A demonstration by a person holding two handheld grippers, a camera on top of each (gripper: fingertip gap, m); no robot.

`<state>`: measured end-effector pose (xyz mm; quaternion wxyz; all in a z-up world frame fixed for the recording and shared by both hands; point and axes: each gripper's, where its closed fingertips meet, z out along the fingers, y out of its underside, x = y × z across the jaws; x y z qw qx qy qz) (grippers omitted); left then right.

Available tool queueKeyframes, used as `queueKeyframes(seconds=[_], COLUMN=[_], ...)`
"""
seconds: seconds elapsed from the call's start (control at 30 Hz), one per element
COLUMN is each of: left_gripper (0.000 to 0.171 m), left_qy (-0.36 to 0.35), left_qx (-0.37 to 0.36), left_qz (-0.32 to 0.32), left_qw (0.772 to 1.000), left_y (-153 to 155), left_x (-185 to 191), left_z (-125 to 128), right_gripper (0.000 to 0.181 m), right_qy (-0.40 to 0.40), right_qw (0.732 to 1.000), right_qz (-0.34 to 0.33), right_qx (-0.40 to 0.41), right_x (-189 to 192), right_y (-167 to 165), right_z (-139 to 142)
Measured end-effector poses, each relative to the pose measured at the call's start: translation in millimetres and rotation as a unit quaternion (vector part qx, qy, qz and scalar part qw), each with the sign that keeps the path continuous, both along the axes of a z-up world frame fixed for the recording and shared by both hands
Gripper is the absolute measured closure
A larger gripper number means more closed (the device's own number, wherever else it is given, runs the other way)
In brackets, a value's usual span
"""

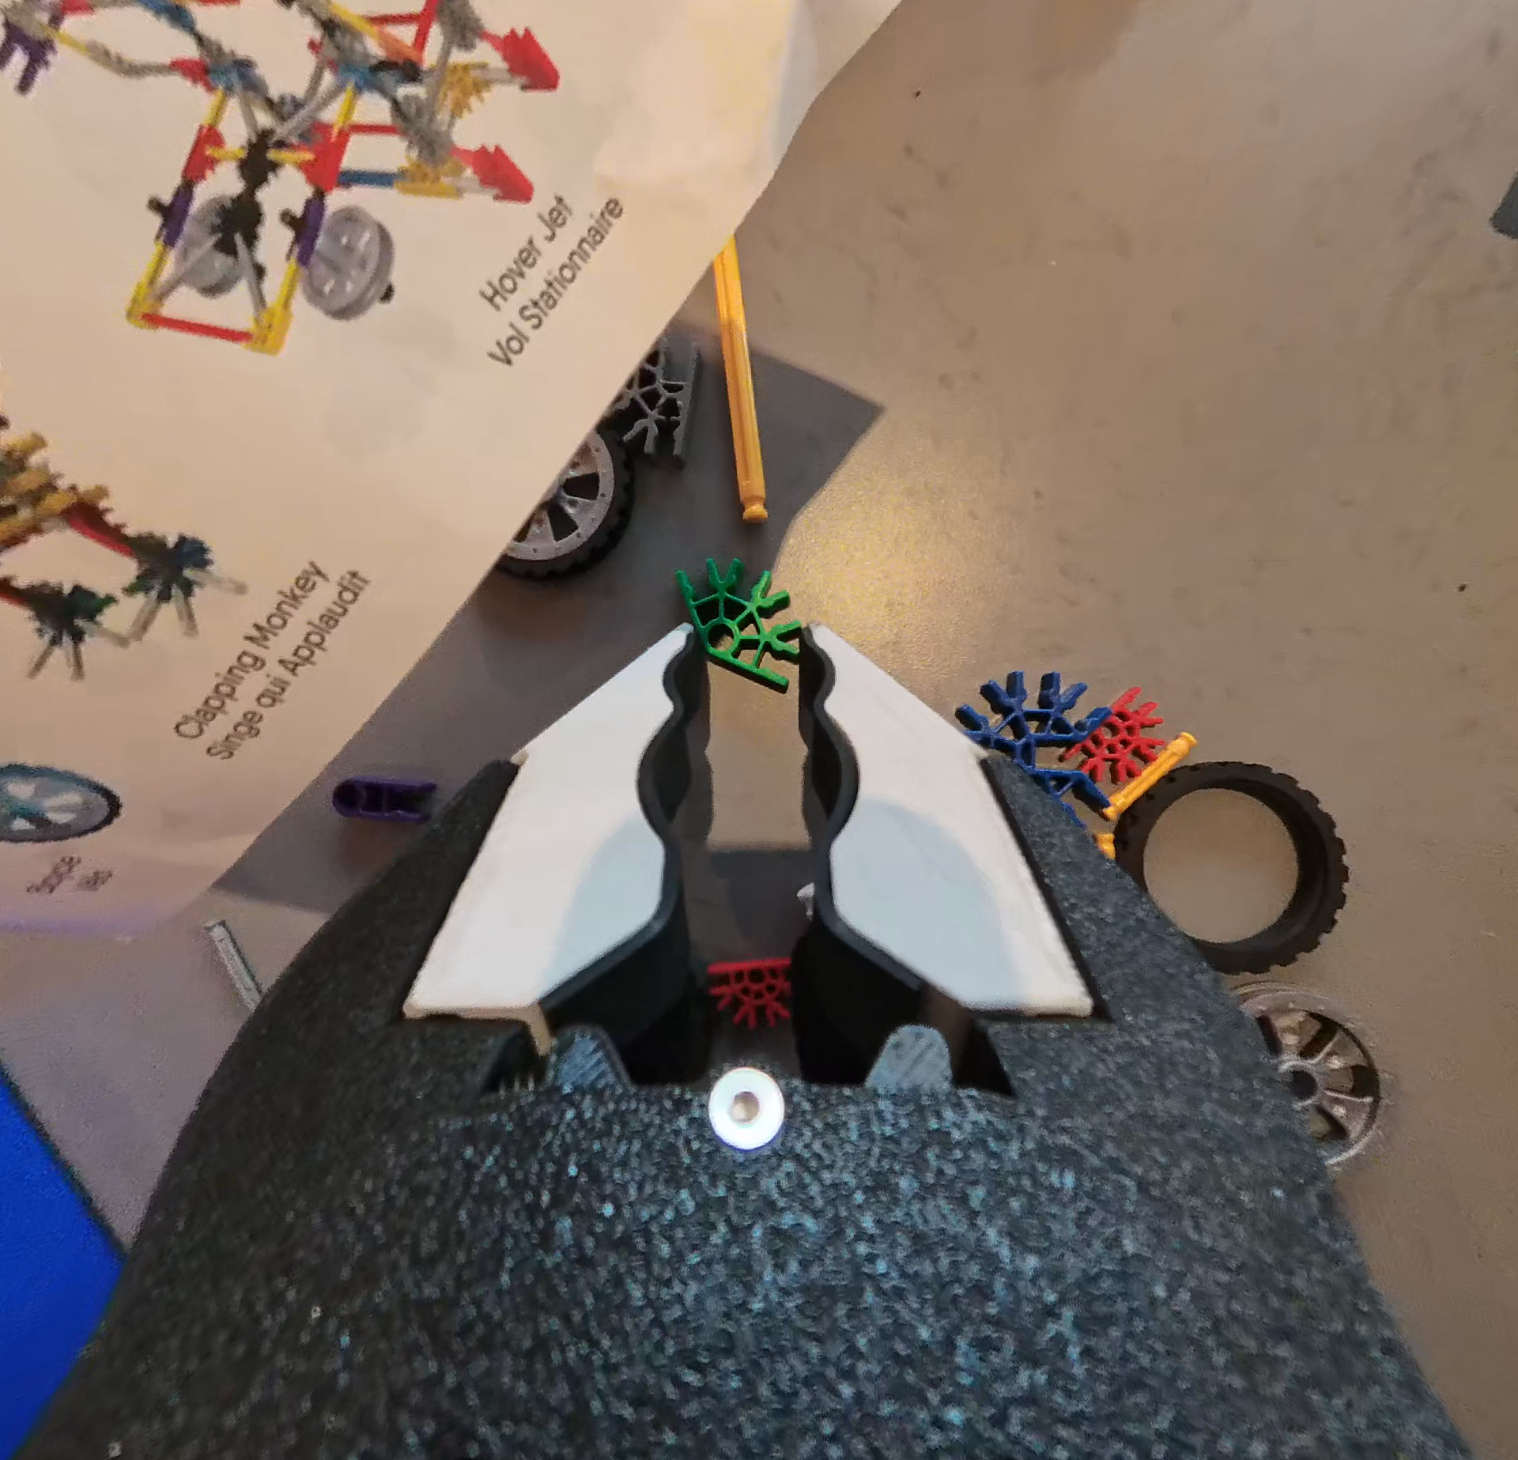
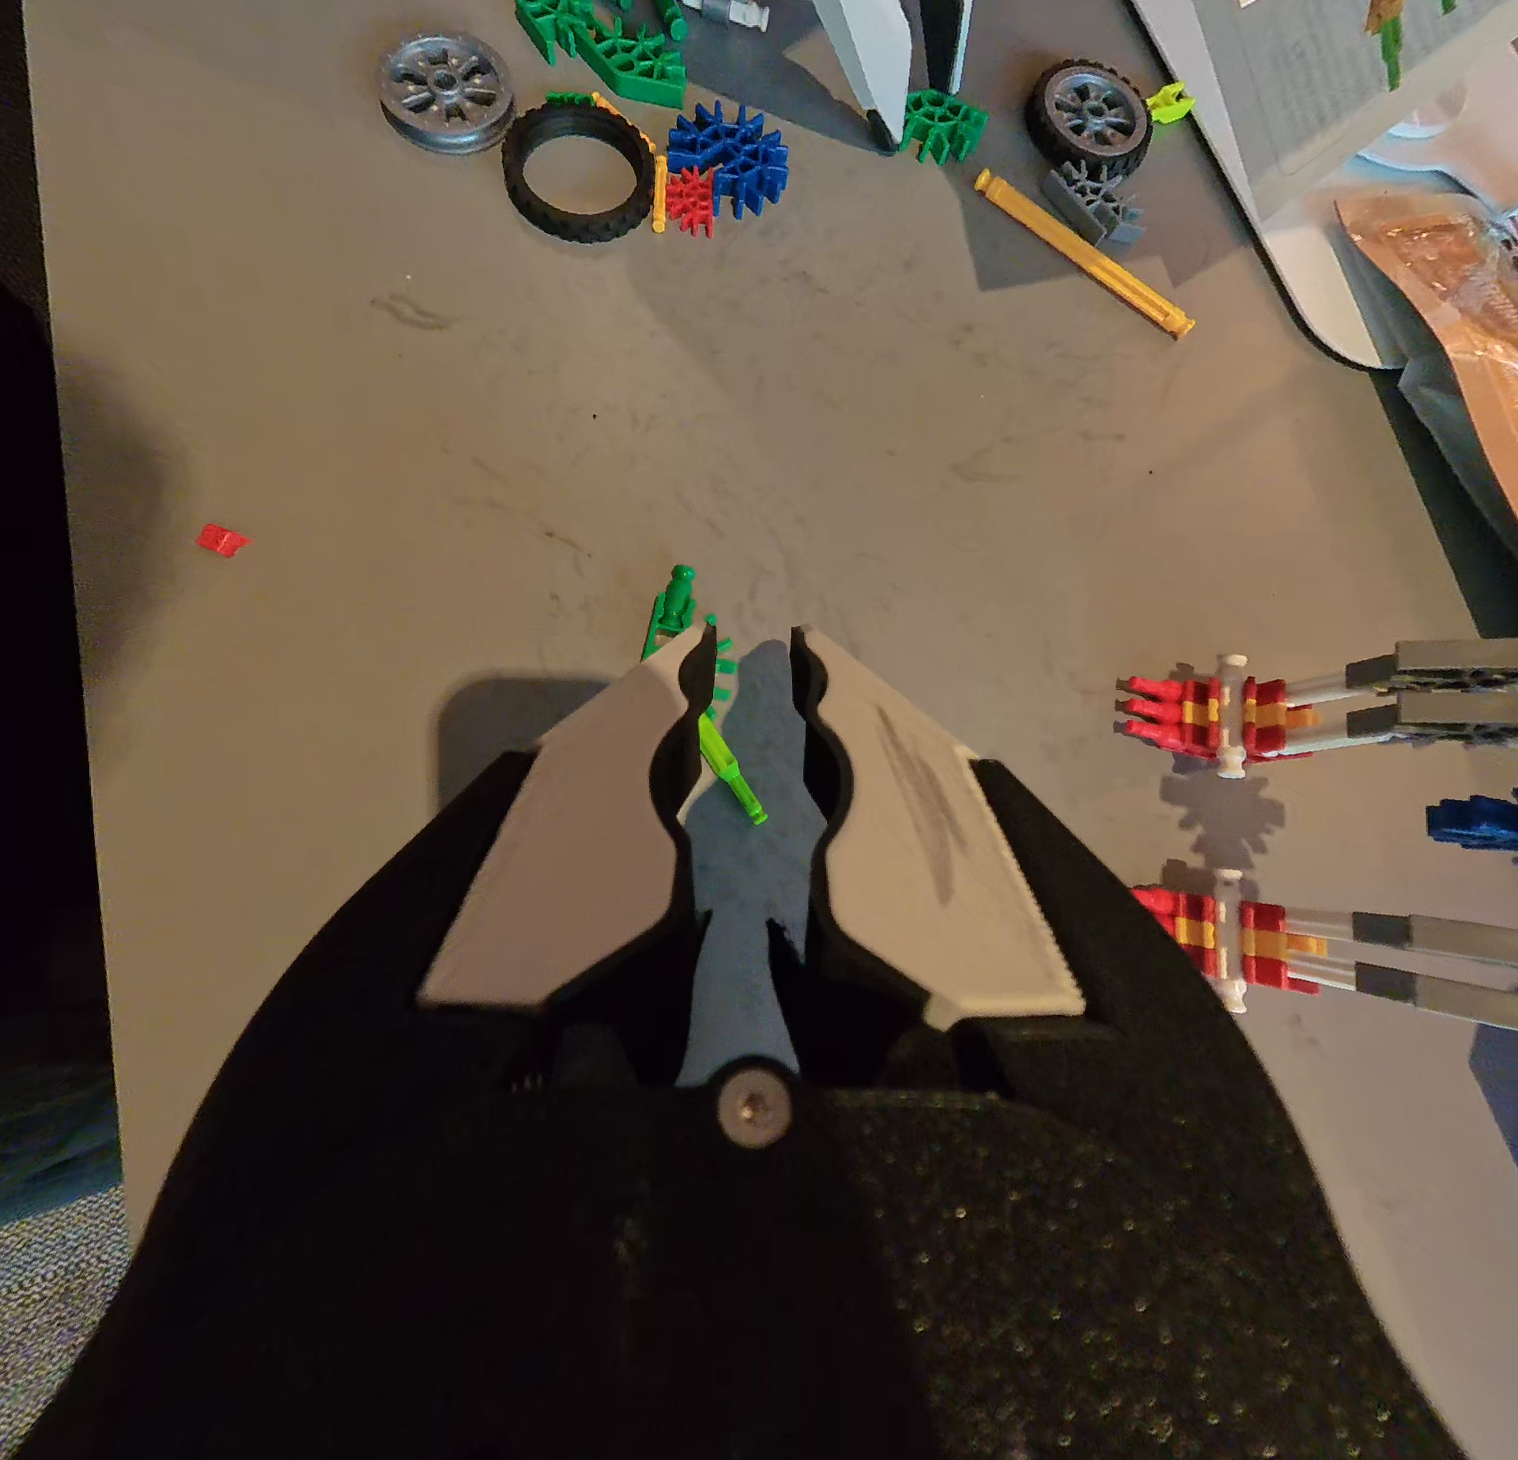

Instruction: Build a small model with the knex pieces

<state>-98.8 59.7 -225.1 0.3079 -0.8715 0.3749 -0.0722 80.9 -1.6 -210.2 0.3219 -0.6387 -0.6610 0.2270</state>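
- In the left wrist view, a red connector point(image 1: 752, 992) lies on the counter point(image 1: 1150, 353) under the left gripper point(image 1: 752, 648), seen through the gap low between its fingers.
- The left gripper stands open, nothing clamped; a green connector point(image 1: 739, 628) lies flat just past its fingertips, in line with the gap but not between the pads as far as I can tell.
- To its right, a blue connector point(image 1: 1027, 722), a small red connector point(image 1: 1119, 737) and a short yellow rod point(image 1: 1148, 776) lie bunched together, touching a bare black tyre point(image 1: 1236, 866); a silver hub point(image 1: 1314, 1080) lies nearer the camera.
- To its left, a purple clip point(image 1: 382, 799) sits by the edge of an instruction sheet point(image 1: 328, 394) with printed models.
- Farther on, a wheel with tyre point(image 1: 575, 509), a grey connector point(image 1: 661, 402) and a long yellow rod point(image 1: 739, 386) lie partly under that sheet.
- In the right wrist view, the right gripper point(image 2: 752, 640) is also open and holds nothing; a small green assembly point(image 2: 678, 612), with a light green rod point(image 2: 731, 772) running back from it, lies on the counter at its left fingertip, partly hidden by the finger.
- To the right, a built section of red, yellow and grey parts point(image 2: 1216, 718) rests on the counter.
- Far off, loose green connectors point(image 2: 624, 49) lie in a heap.
- Judging from this, some parts are joined, while many pieces lie loose.
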Motion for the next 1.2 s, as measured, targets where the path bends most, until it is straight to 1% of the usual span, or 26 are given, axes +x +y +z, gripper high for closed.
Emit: queueKeyframes(seconds=[0.13, 0.27, 0.4, 0.47, 0.53, 0.67, 0.73, 0.83, 0.93, 1.1, 1.2], left_gripper=[0.149, 0.149, 0.149, 0.149, 0.148, 0.148, 0.149, 0.149, 0.149, 0.149, 0.149], left_qy=[0.017, 0.003, -0.026, -0.032, -0.022, 0.012, 0.039, 0.062, 0.072, 0.068, 0.074], left_qx=[0.019, 0.019, 0.024, 0.025, 0.022, 0.037, 0.059, 0.06, 0.059, 0.057, 0.053], left_qz=[-0.011, -0.03, -0.083, -0.132, -0.172, -0.276, -0.32, -0.377, -0.412, -0.46, -0.475], left_qw=[1.0, 0.999, 0.996, 0.99, 0.985, 0.96, 0.945, 0.922, 0.906, 0.884, 0.876], left_y=[0, -14, -41, -58, -72, -91, -92, -94, -92, -94, -95], left_x=[0, 14, 51, 76, 98, 130, 138, 144, 147, 151, 152], left_z=[3, 16, 36, 39, 35, 23, 20, 15, 11, 11, 9], right_gripper=[0.163, 0.163, 0.163, 0.163, 0.163, 0.163, 0.164, 0.163, 0.164, 0.166, 0.167], right_qy=[0.002, -0.001, -0.013, -0.016, -0.013, -0.014, -0.017, -0.022, -0.028, -0.029, -0.029], right_qw=[1.0, 1.0, 1.0, 1.0, 1.0, 0.999, 0.999, 0.999, 0.999, 0.996, 0.996], right_qz=[-0.003, -0.001, 0.014, 0.02, 0.023, 0.029, 0.031, 0.035, 0.044, 0.078, 0.085], right_qx=[0.002, 0.0, -0.007, -0.006, -0.006, -0.007, -0.009, -0.012, -0.012, -0.014, -0.016], right_x=[2, 9, 13, 12, 10, 7, 6, 6, 6, 6, 6], right_y=[1, 0, -6, -9, -11, -16, -19, -21, -21, -24, -23], right_z=[1, 0, -5, -6, -5, -5, -6, -9, -13, -13, -13])
